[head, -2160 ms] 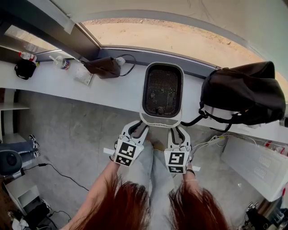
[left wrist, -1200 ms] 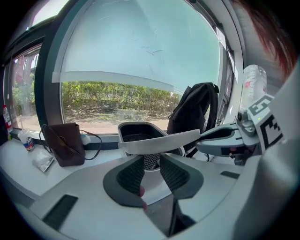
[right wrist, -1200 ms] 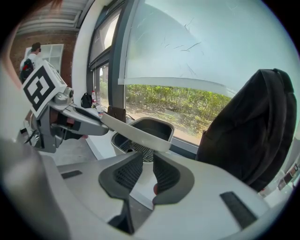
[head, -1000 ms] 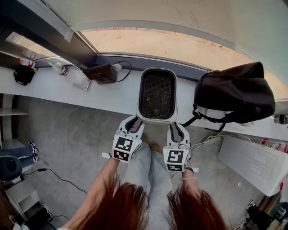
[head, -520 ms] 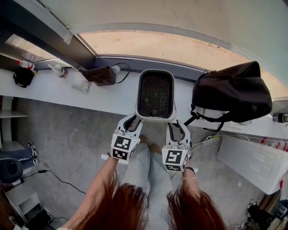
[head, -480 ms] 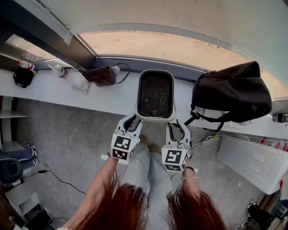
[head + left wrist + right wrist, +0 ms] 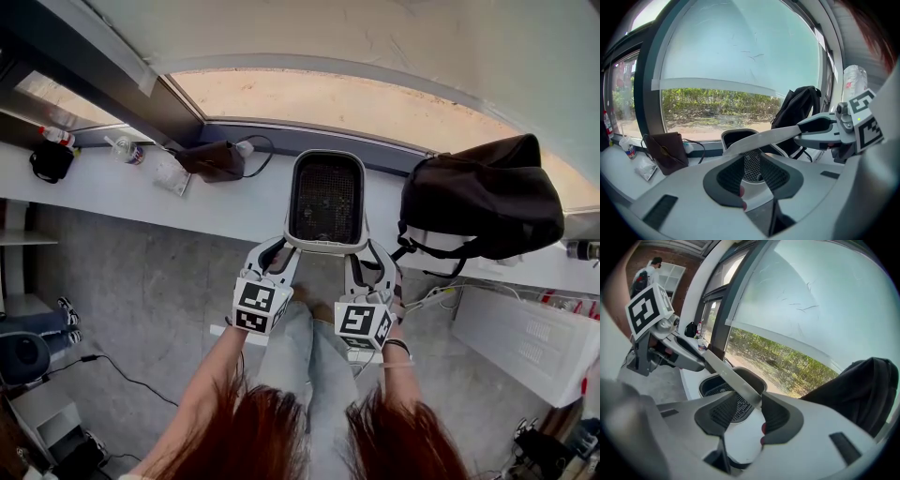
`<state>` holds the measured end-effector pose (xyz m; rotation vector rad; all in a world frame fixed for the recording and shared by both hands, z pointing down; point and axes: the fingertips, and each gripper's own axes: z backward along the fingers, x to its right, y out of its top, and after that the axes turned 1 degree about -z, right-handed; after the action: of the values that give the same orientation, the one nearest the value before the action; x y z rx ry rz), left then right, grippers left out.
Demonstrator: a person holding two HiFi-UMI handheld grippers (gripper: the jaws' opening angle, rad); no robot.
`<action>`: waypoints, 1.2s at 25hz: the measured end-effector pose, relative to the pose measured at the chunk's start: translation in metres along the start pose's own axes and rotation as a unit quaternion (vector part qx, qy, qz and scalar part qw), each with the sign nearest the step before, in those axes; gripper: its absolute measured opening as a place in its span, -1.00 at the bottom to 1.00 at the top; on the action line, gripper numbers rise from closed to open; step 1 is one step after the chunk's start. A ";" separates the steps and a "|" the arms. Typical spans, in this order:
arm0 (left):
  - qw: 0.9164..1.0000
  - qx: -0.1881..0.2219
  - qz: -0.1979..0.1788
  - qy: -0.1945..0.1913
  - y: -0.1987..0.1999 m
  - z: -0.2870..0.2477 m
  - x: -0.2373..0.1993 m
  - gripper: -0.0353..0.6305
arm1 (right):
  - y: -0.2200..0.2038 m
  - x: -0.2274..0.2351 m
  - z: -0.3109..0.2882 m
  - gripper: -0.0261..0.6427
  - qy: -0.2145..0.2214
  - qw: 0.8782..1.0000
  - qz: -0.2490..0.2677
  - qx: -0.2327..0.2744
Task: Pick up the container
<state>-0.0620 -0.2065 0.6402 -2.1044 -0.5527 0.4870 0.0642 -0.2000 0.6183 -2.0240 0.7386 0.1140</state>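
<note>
The container [image 7: 324, 246] is a white tub with a black mesh inside, standing on the white window sill [image 7: 141, 192]. My left gripper [image 7: 274, 258] is at its near left corner, and in the left gripper view [image 7: 753, 171] the pads sit close on the tub's near wall [image 7: 757, 194]. My right gripper [image 7: 370, 258] is at the near right corner. Its jaws are opening. In the right gripper view [image 7: 750, 416] the white wall of the container [image 7: 740, 437] lies between the spread pads, which stand apart from it.
A black backpack [image 7: 483, 197] lies on the sill just right of the container. A brown pouch [image 7: 211, 159] with a cable, a plastic packet [image 7: 169, 173] and a small bottle [image 7: 122, 148] lie to the left. A white box [image 7: 534, 342] stands lower right.
The container and both grippers have moved a little away from me onto the sill. In the last half second the right jaws have spread and that gripper has turned slightly.
</note>
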 end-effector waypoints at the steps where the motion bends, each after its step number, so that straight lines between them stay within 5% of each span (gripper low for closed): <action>1: 1.000 -0.001 -0.001 0.000 0.001 0.000 0.000 -0.56 | 0.001 0.001 -0.001 -0.45 -0.001 1.000 0.003 0.000; 15: 0.999 -0.004 -0.034 0.023 0.017 0.007 -0.019 -0.53 | 0.010 0.013 -0.010 -0.45 -0.013 1.000 0.024 -0.003; 30: 0.986 0.017 -0.165 0.036 0.046 -0.004 -0.014 -0.39 | 0.021 0.024 -0.021 -0.45 -0.021 1.000 0.015 0.000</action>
<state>-0.0623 -0.2409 0.6057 -1.9389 -0.8253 0.2284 0.0674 -0.2357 0.6053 -2.0041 0.7425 0.1728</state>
